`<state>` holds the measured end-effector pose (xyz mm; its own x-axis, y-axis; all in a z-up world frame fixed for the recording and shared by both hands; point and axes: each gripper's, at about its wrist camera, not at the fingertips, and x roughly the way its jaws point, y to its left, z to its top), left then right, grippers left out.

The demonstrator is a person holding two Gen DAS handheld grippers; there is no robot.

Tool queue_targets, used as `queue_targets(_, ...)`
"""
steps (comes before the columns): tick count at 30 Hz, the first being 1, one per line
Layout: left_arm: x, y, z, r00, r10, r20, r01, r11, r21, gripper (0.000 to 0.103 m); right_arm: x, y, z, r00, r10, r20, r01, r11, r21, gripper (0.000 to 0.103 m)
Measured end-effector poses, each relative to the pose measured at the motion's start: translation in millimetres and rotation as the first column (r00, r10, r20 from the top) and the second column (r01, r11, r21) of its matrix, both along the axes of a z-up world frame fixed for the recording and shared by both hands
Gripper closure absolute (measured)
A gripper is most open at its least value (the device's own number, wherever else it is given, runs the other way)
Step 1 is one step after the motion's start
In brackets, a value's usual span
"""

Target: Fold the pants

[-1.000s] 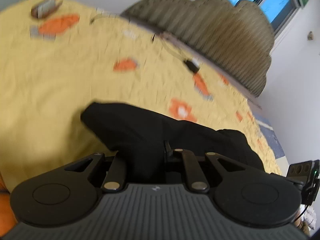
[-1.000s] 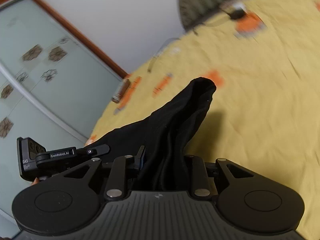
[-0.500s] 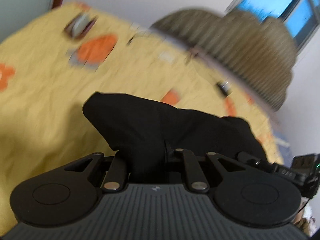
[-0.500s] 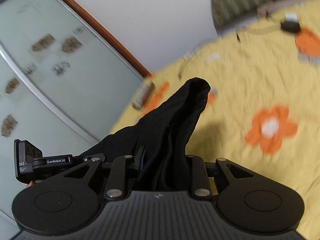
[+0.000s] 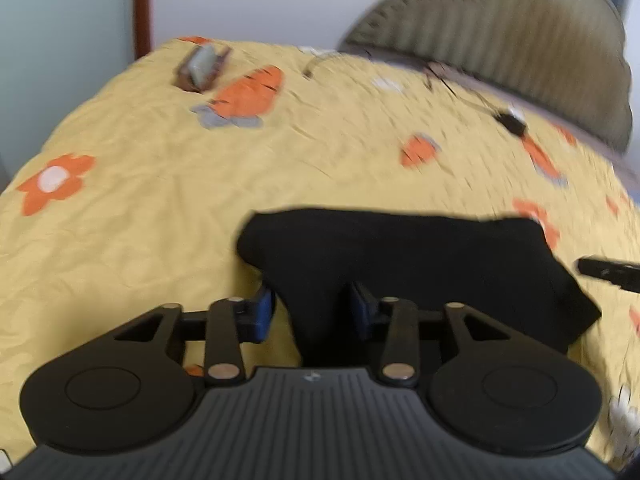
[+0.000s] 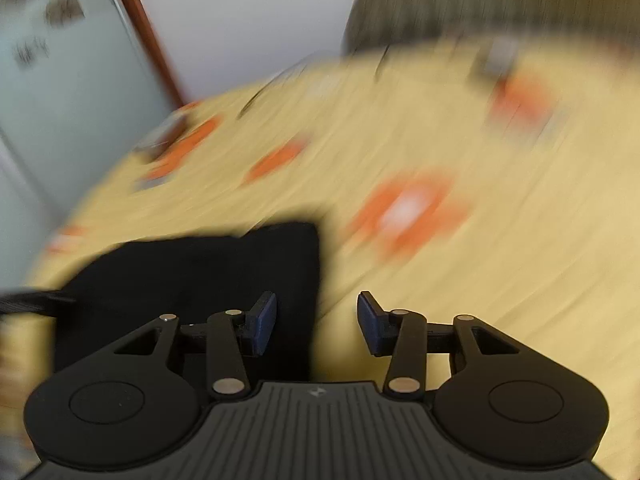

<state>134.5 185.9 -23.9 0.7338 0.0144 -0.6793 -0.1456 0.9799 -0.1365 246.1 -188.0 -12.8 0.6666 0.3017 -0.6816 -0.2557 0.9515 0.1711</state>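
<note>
The black pants (image 5: 400, 252) lie in a folded bundle on the yellow bedspread (image 5: 140, 184). My left gripper (image 5: 312, 312) is open, its blue pads apart on either side of a fold of the pants that still sits between them. In the right wrist view the pants (image 6: 200, 276) lie low and to the left. My right gripper (image 6: 316, 320) is open over their right edge, the left pad (image 6: 262, 320) above the cloth and the right pad over bare bedspread. The right view is blurred by motion.
The bedspread has orange flowers and carrots printed on it. A small brown case (image 5: 202, 66) lies at the far left of the bed, and a cable with a black plug (image 5: 510, 120) at the far right. An olive ribbed headboard (image 5: 500, 32) stands behind. A glass door (image 6: 60, 80) stands left.
Both grippers have lowered the held-up pants onto the bed and opened. The pants now lie flat in a bundle instead of hanging from the jaws.
</note>
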Motion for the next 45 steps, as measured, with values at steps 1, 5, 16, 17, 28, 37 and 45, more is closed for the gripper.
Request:
queue_targets(1, 4, 5, 2, 1.000, 0.022, 0.011, -0.022, 1.000, -0.003, 0.057, -1, 6, 11, 0.997, 0.030, 0.065, -0.027, 0.999, -0.038, 0.057)
queue_targets(5, 30, 25, -2, 0.999, 0.024, -0.026, -0.027, 0.990, -0.135, 0.045, 19, 47, 27, 0.969, 0.231, 0.083, -0.235, 0.971, 0.038, 0.058)
queue_targets(16, 62, 69, -38, 0.986, 0.131, -0.098, -0.163, 0.841, -0.516, 0.060, 41, 178, -29, 0.871, 0.488, -0.055, -0.490, 0.869, -0.066, 0.052)
queue_targets(17, 66, 71, -36, 0.985, 0.150, -0.080, -0.170, 0.856, -0.489, 0.076, 42, 181, -33, 0.867, 0.493, -0.067, -0.497, 0.864, -0.081, 0.050)
queue_targets(28, 77, 18, -31, 0.998, 0.035, 0.048, -0.040, 0.993, 0.107, 0.083, 53, 160, -30, 0.898, 0.440, -0.003, -0.439, 0.897, -0.057, 0.032)
queue_targets(37, 50, 7, -2, 0.984, 0.111, 0.137, -0.134, 0.975, 0.177, 0.061, 63, 111, -20, 0.919, 0.394, 0.005, -0.388, 0.908, -0.157, 0.033)
queue_targets(45, 34, -44, -14, 0.999, 0.025, 0.048, -0.033, 0.987, 0.158, 0.028, 55, 102, -22, 0.954, 0.275, 0.122, -0.242, 0.942, -0.234, 0.028)
